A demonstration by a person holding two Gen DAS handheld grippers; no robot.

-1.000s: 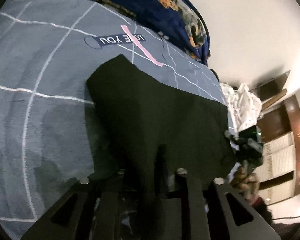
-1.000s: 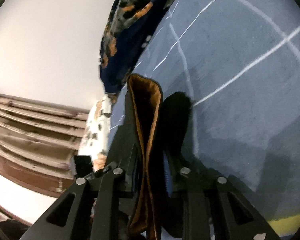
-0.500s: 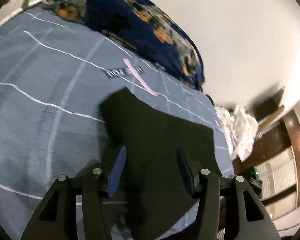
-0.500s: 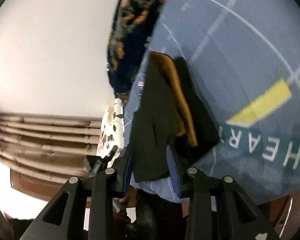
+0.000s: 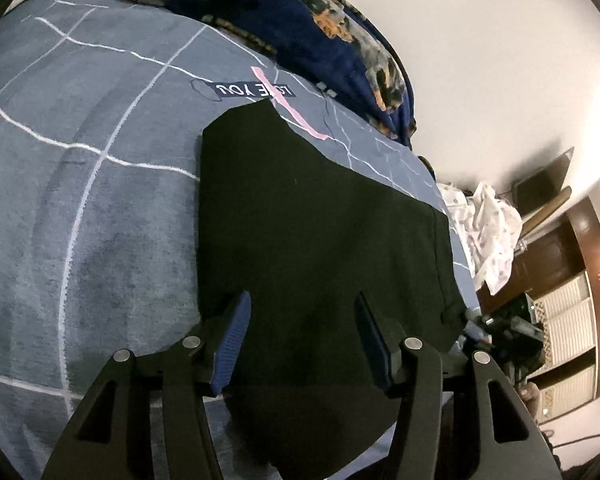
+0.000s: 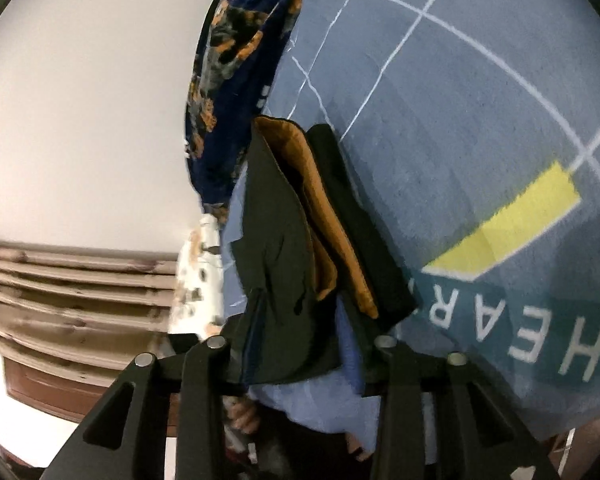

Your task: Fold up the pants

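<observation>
Blue pads line the fingers (image 5: 236,344) of the left gripper (image 5: 304,340). These fingers are apart and have just been opening; the black pants (image 5: 320,240) lie under the gap, and the pads do not press them. The right gripper (image 6: 300,344) has just been closing, and its fingers pinch a thick fold of the pants, dark cloth with an orange lining (image 6: 320,208). The pants lie on the bed, on a grey-blue blanket (image 5: 80,200) with white lines, close to its near edge. A dark blue flowery quilt (image 5: 320,20) is heaped along the bed's far edge, by the white wall (image 5: 480,60).
</observation>
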